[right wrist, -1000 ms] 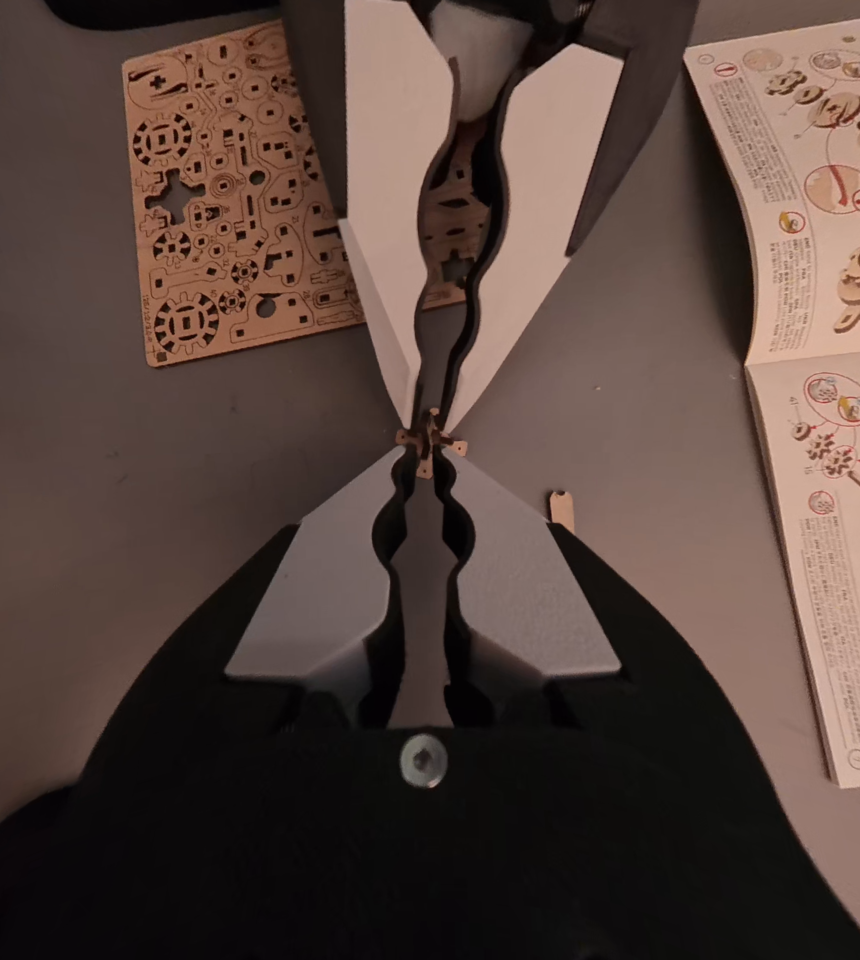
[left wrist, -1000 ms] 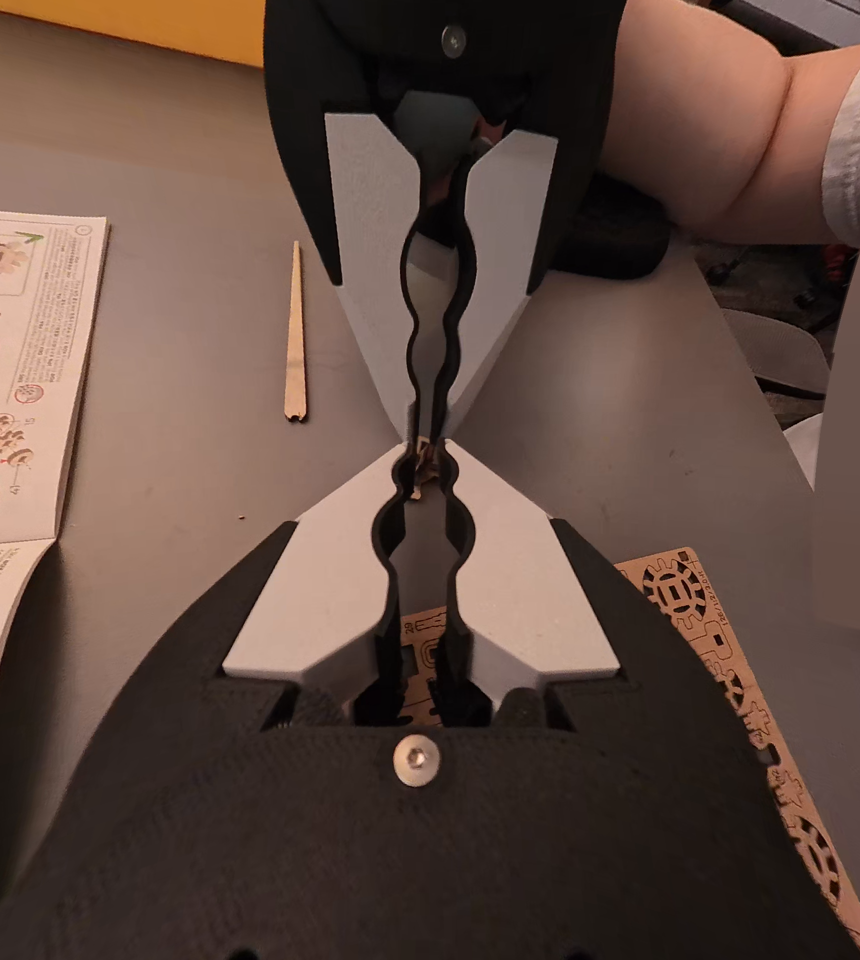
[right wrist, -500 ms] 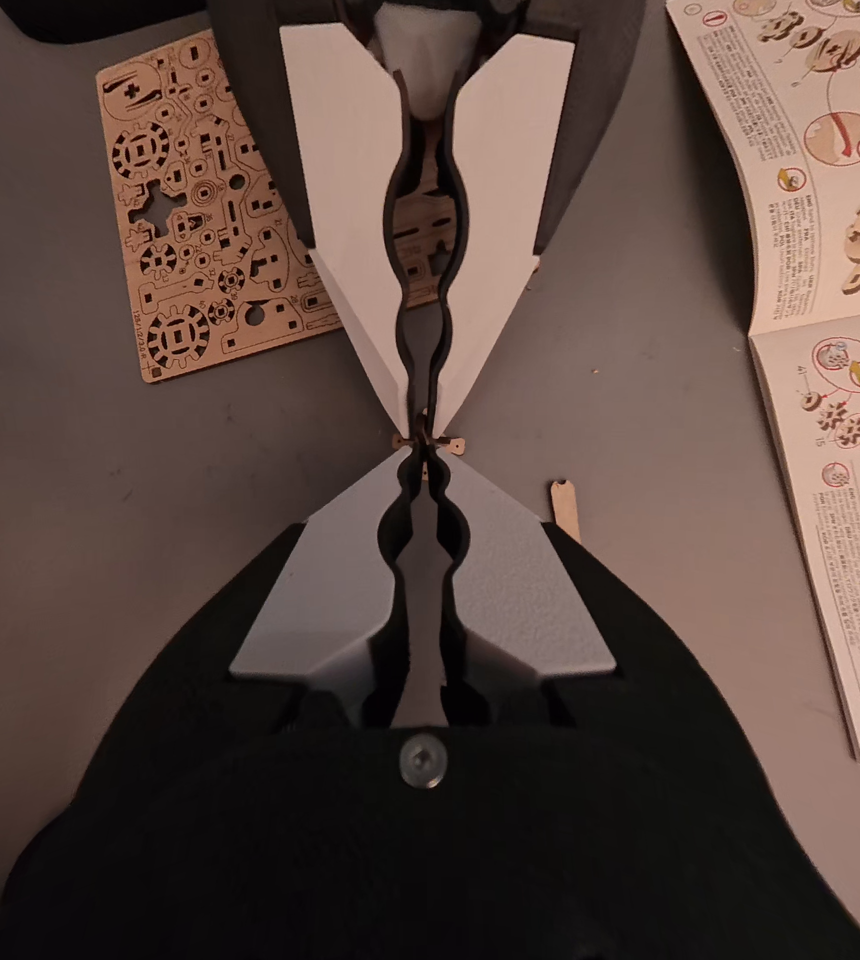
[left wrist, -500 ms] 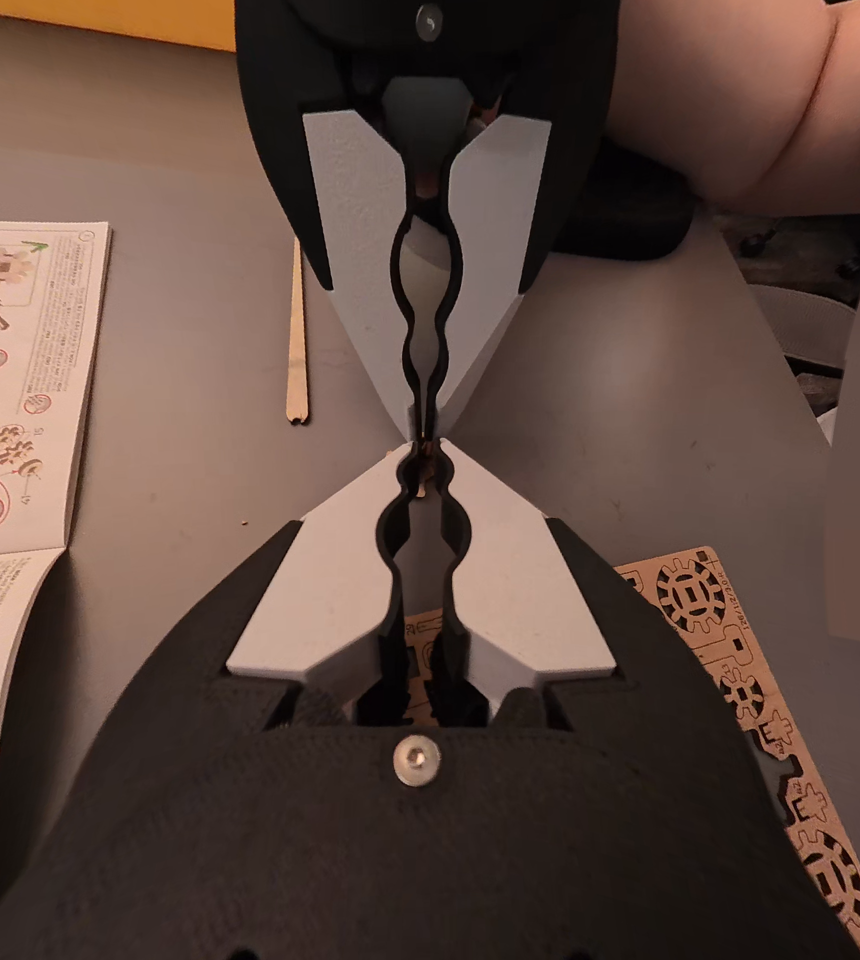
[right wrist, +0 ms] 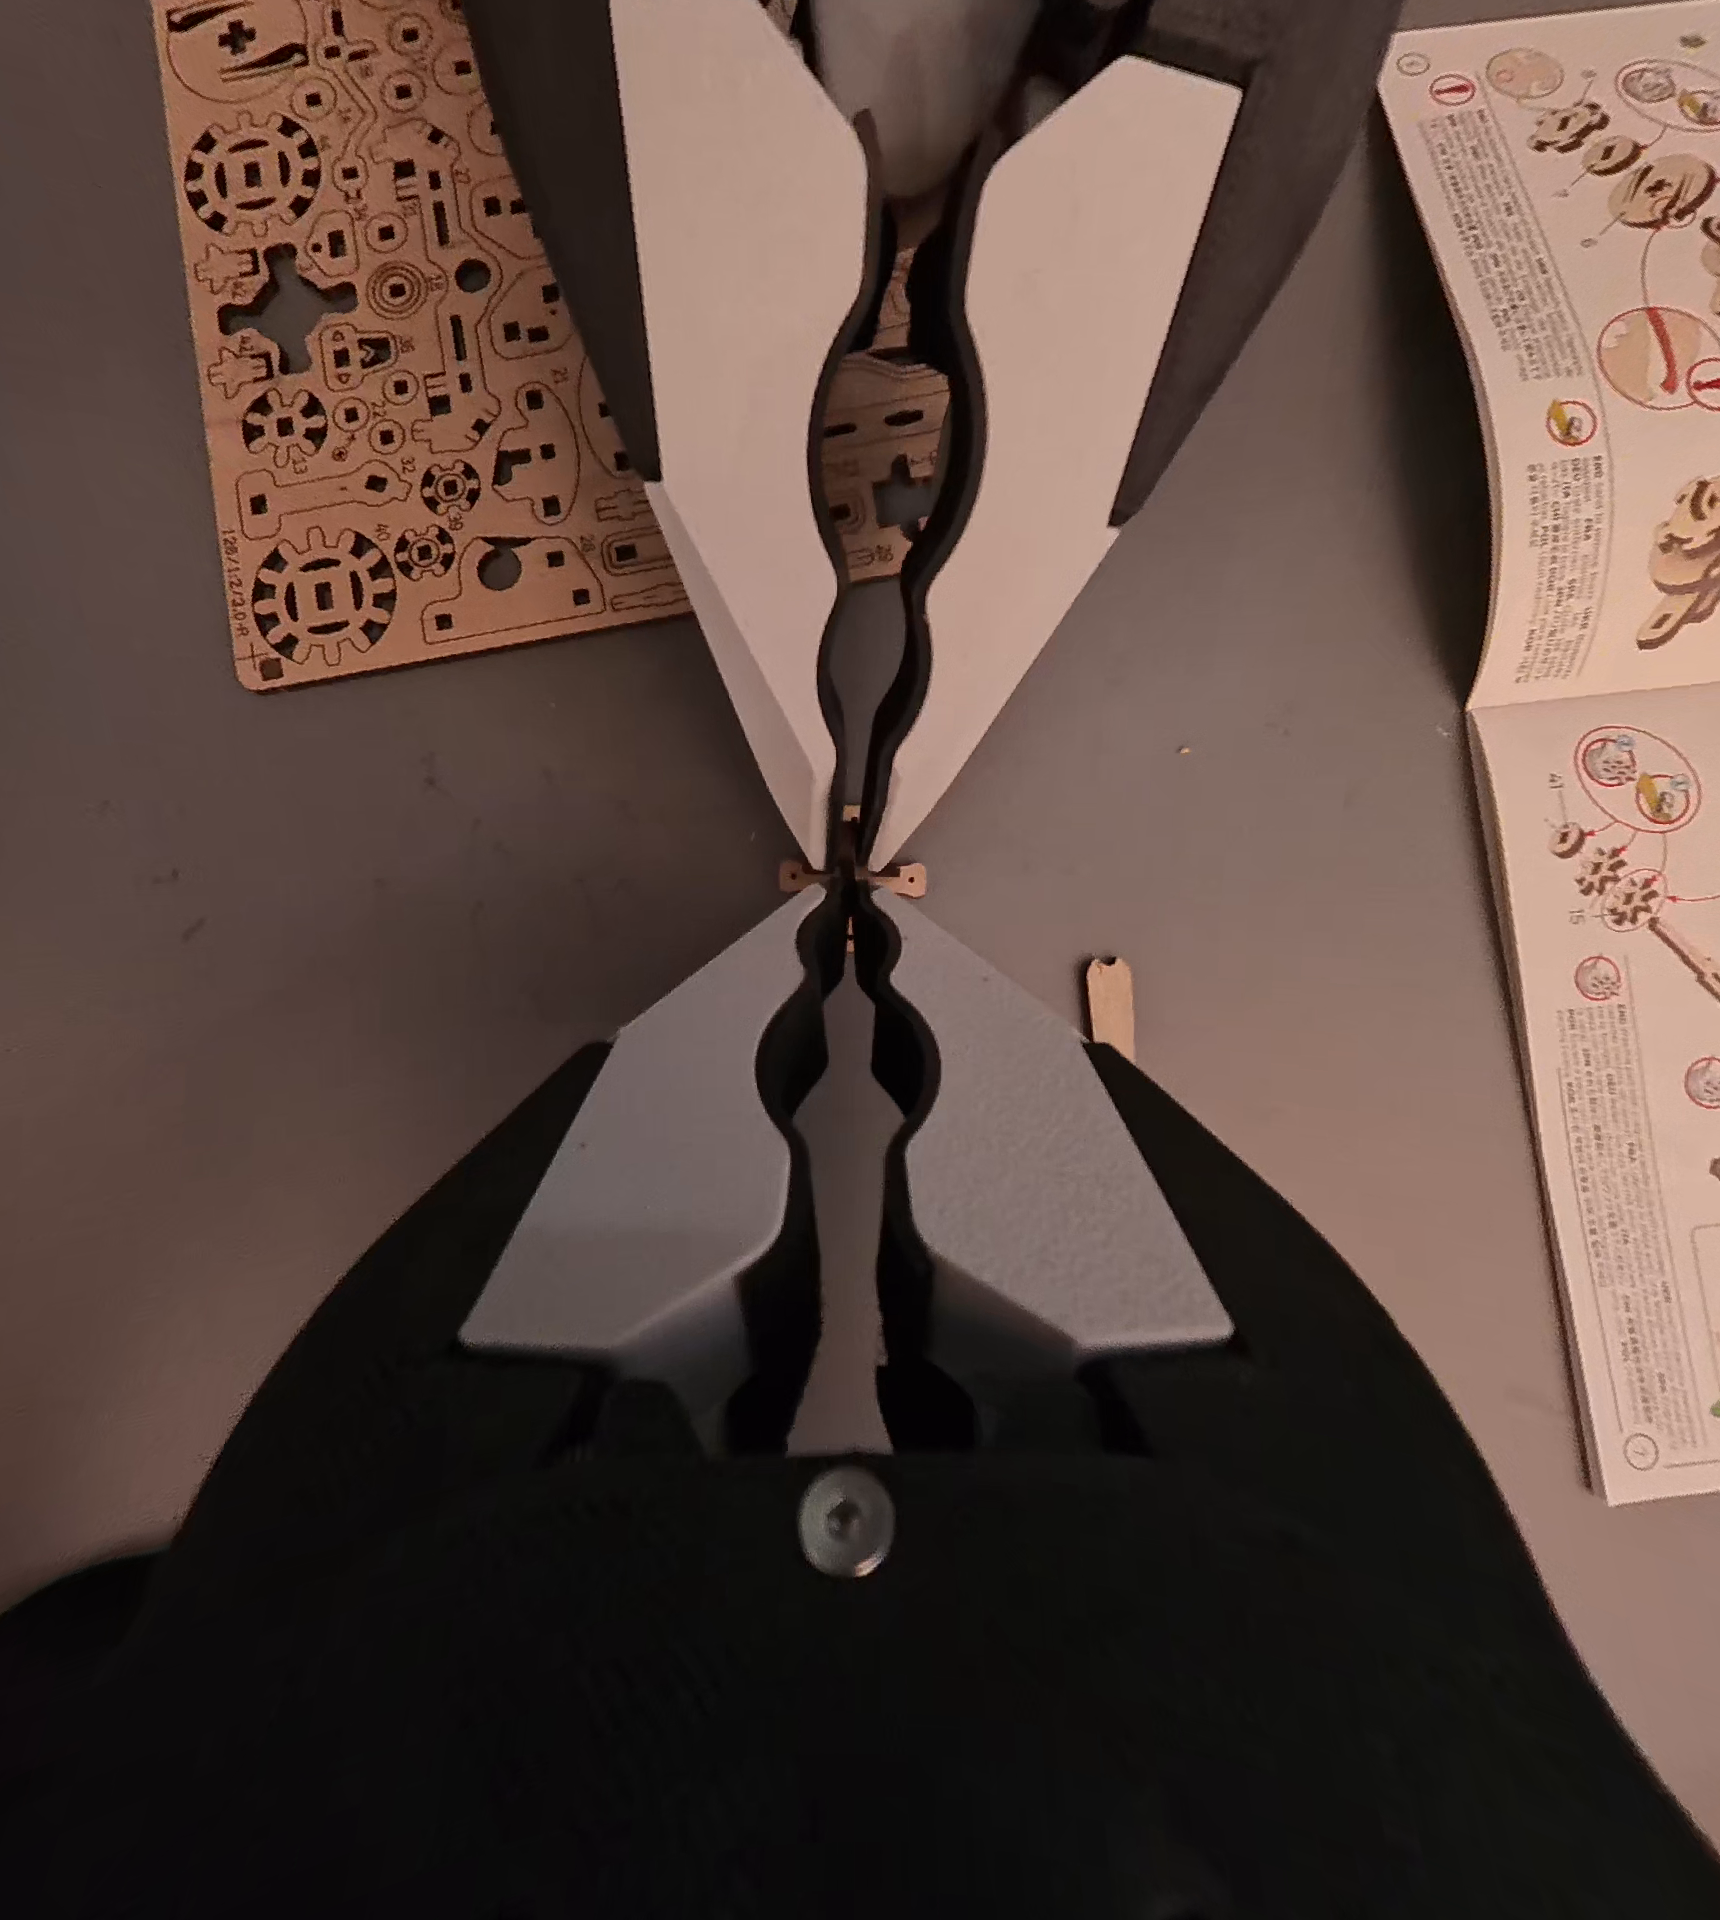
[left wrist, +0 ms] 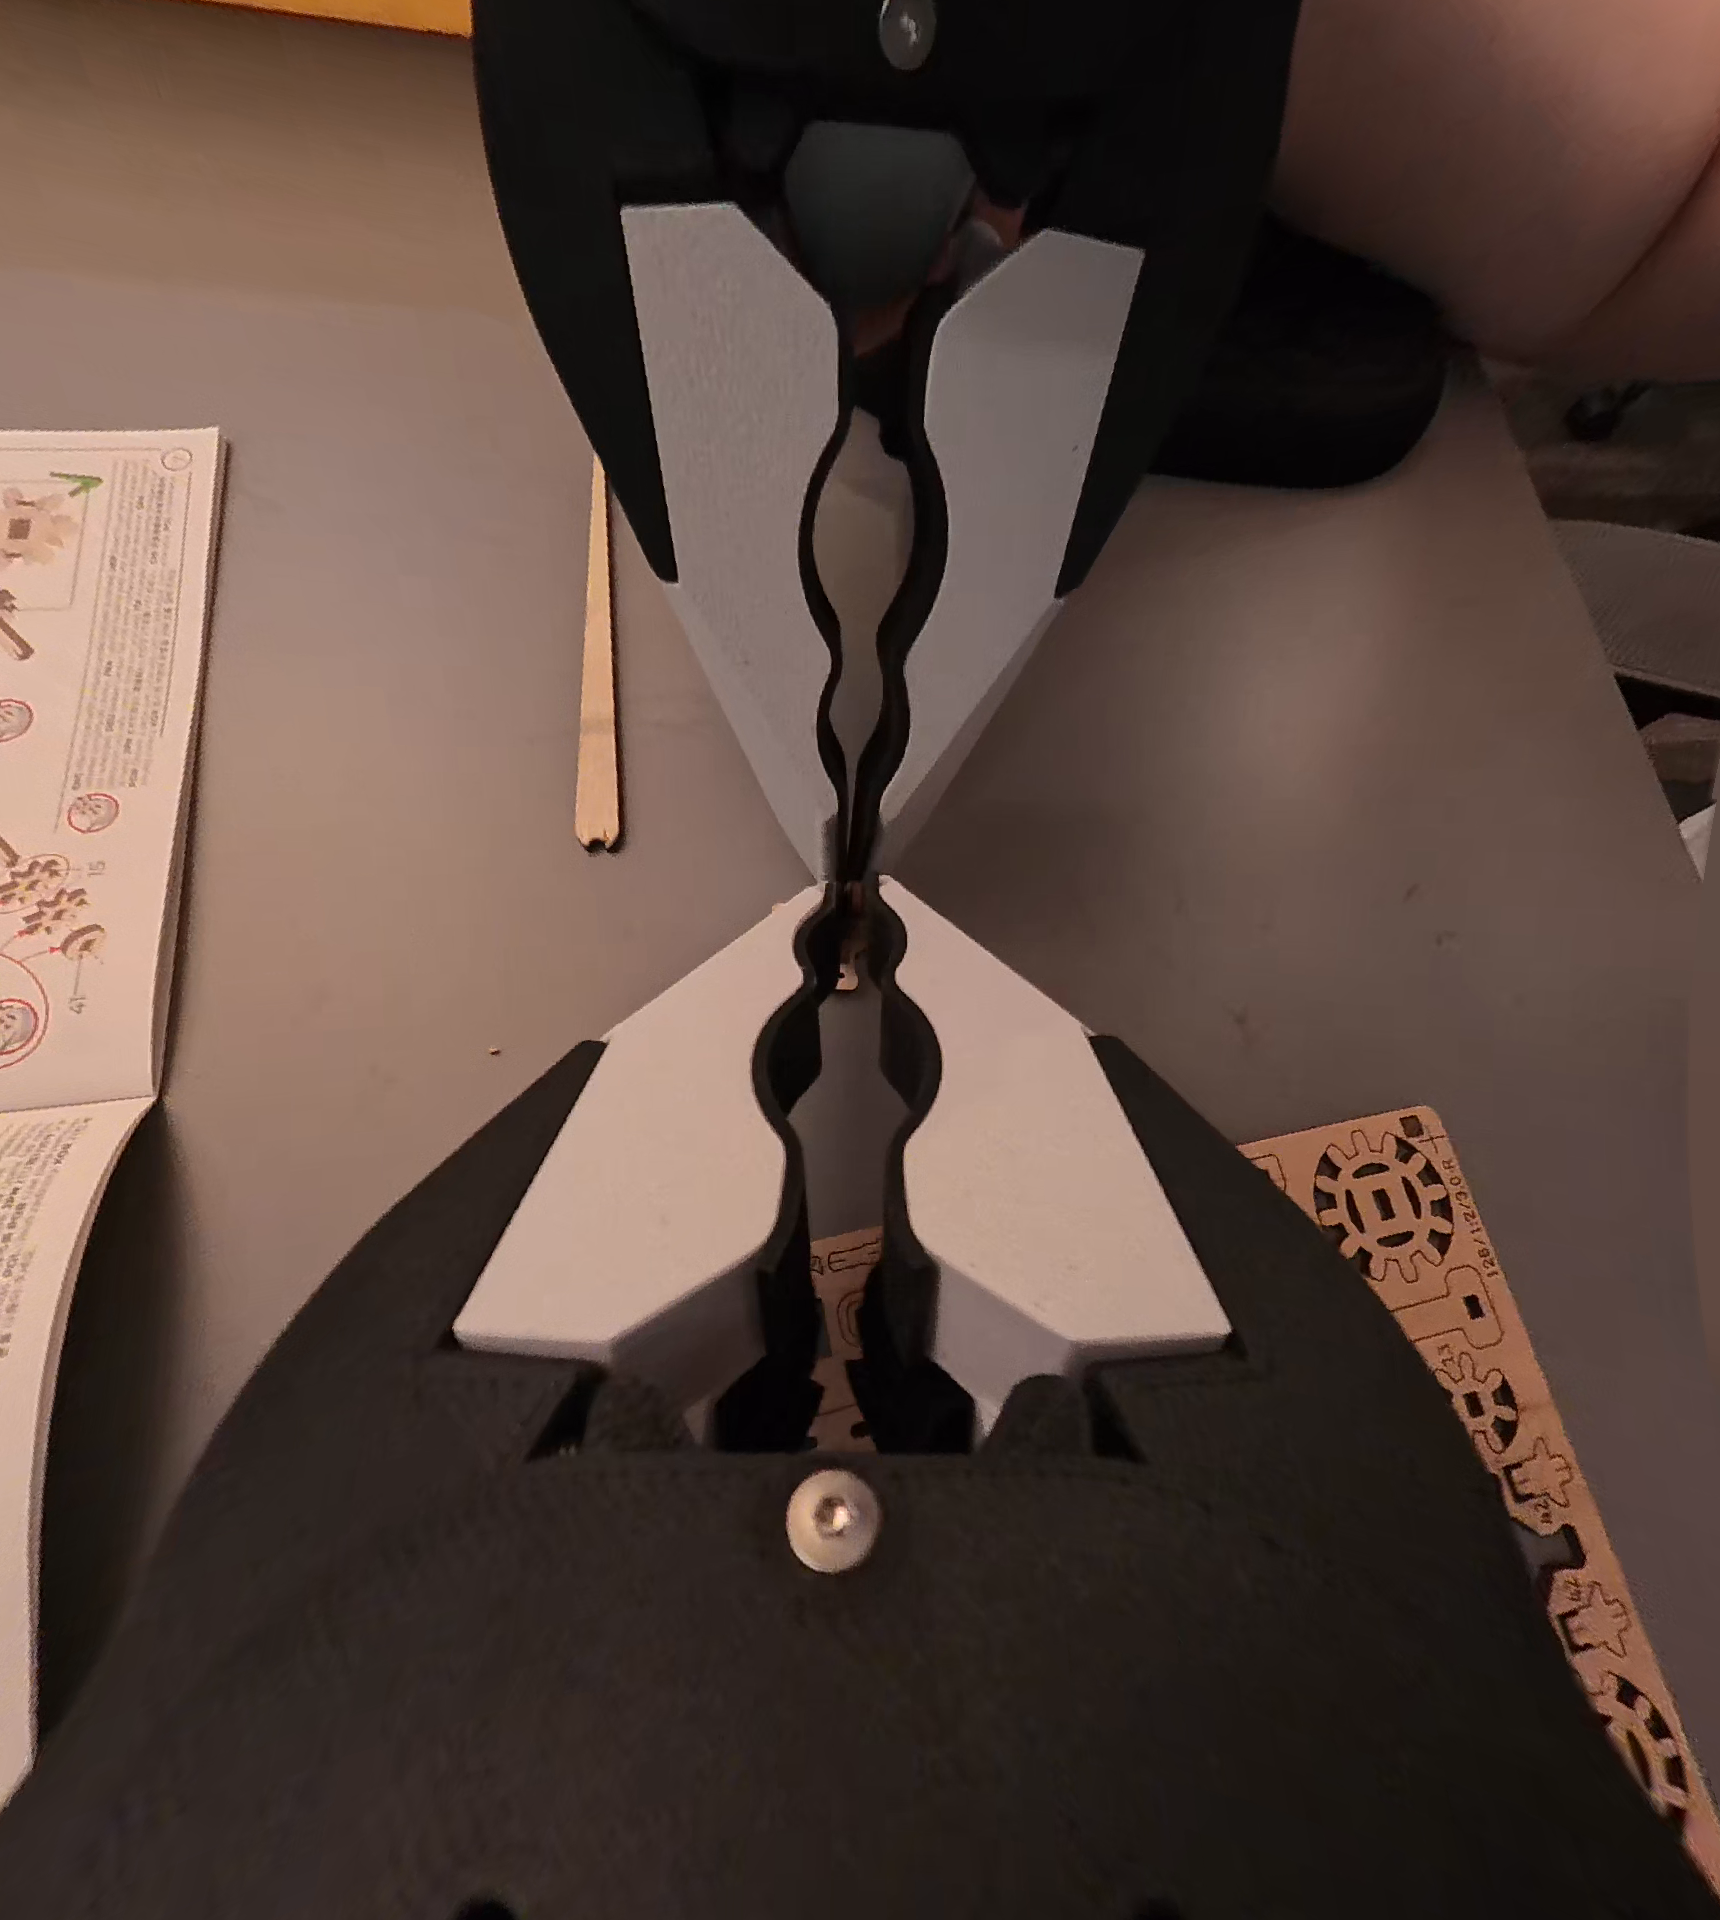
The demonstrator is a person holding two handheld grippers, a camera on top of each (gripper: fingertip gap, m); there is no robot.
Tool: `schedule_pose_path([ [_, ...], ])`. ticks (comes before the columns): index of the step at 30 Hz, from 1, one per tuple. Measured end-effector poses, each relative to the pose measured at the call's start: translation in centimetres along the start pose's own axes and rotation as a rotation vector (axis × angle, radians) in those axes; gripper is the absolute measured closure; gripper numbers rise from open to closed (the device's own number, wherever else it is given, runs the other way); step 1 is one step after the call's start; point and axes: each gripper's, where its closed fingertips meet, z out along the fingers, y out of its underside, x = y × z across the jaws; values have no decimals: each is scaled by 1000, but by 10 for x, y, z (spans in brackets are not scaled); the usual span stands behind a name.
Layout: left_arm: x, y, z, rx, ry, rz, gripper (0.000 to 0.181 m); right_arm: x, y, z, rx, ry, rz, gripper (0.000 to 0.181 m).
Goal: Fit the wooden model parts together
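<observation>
My left gripper (left wrist: 851,920) and right gripper (right wrist: 851,920) meet tip to tip above the grey table, both shut. Each pinches a small wooden part at its tips. In the right wrist view a thin wooden cross-piece (right wrist: 903,878) sticks out level on both sides between the two sets of tips, and the left gripper (right wrist: 851,821) comes in from the top. In the left wrist view a small wooden tab (left wrist: 851,974) shows between my left fingers, and the right gripper (left wrist: 854,868) comes in from above. How the parts join is hidden by the fingertips.
A laser-cut wooden parts sheet (right wrist: 368,364) lies on the table, also under my left gripper (left wrist: 1458,1299). An open instruction booklet (right wrist: 1614,935) lies on the other side (left wrist: 35,727). A thin wooden stick (left wrist: 596,707) lies near it. A person's arm (left wrist: 1562,156) is at the far edge. The grippers are tip to tip, or close to it. The thin wooden stick (left wrist: 596,707) is about 6 cm from my right fingertips.
The grippers have stayed tip to tip and shut. The wooden parts between them went from an askew cross to a level bar. Both views drifted slightly over the table.
</observation>
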Motion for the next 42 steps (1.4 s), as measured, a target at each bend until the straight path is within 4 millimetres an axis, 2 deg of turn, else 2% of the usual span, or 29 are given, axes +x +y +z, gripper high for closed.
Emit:
schedule_pose_path([
  [19,0,0,4,-118,-20,48,180,-1,3,1,47,-44,3,181],
  [29,0,-2,4,-61,23,-8,181,0,1,0,56,-52,9,177],
  [30,1,-4,3,-41,38,-30,181,-1,2,-1,58,-66,19,170],
  [33,3,-18,-7,61,93,-102,177,0,-5,-7,109,-71,32,167],
  [36,-3,-9,-13,32,52,-76,180,-1,-11,-12,134,-70,32,167],
  [39,-4,5,-9,-30,22,-44,181,2,-12,-13,125,-42,42,168],
  [42,-4,8,-7,-42,6,-24,181,1,-13,-13,86,-24,75,170],
])
